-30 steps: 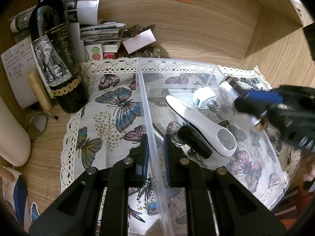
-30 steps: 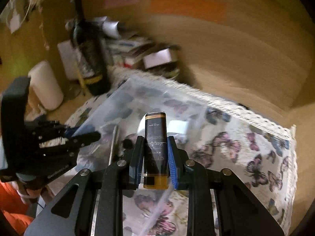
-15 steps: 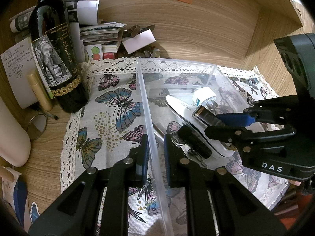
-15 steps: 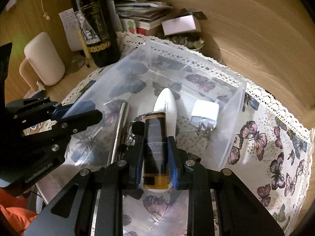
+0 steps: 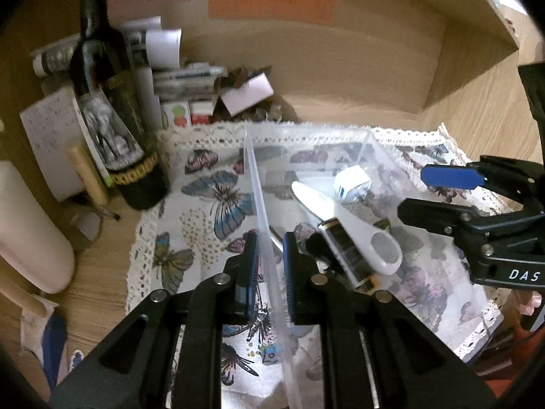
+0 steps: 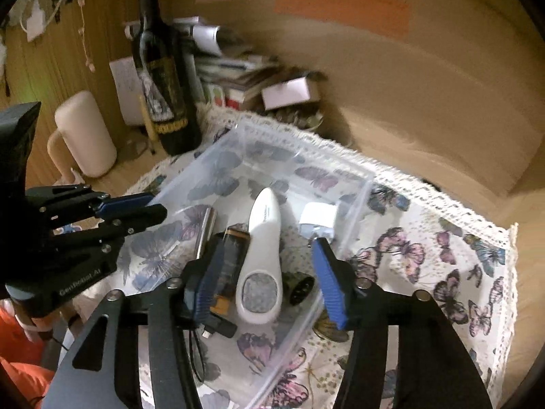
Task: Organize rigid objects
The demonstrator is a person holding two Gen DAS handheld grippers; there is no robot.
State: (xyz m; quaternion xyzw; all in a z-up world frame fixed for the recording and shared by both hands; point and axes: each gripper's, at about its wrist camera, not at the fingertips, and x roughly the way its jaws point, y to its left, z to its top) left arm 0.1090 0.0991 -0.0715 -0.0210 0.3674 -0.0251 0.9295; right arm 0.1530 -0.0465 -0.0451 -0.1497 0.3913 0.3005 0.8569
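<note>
Clear plastic bin [image 6: 354, 201], set on a butterfly-print cloth [image 6: 442, 272] with lace edging; contents recorded as follows. One dark bottle with gold cap [image 5: 347, 255], lying flat beside a white handheld device [image 6: 262, 255], touching it along one side; one white plug adapter [image 6: 318, 220] near the far wall; one metallic cylinder [image 6: 206, 226] toward the left wall; one small dark round item [image 6: 301, 288], not identifiable; a dark cabled piece at the near end. Right gripper [image 6: 269, 269]: jaws opening, poised over the bin, nothing pressed between the pads, the bottle lying free below. Left gripper [image 5: 269, 262]: fingers pinched on the bin's left wall, steadying it. Progress judged well advanced: five or so pieces are binned. Remaining, as far as can be judged: a wine bottle [image 6: 163, 78], a cream mug [image 6: 85, 133] and stacked papers [image 6: 231, 71], left outside on the wooden desk; whether these belong to the task cannot be told.
</note>
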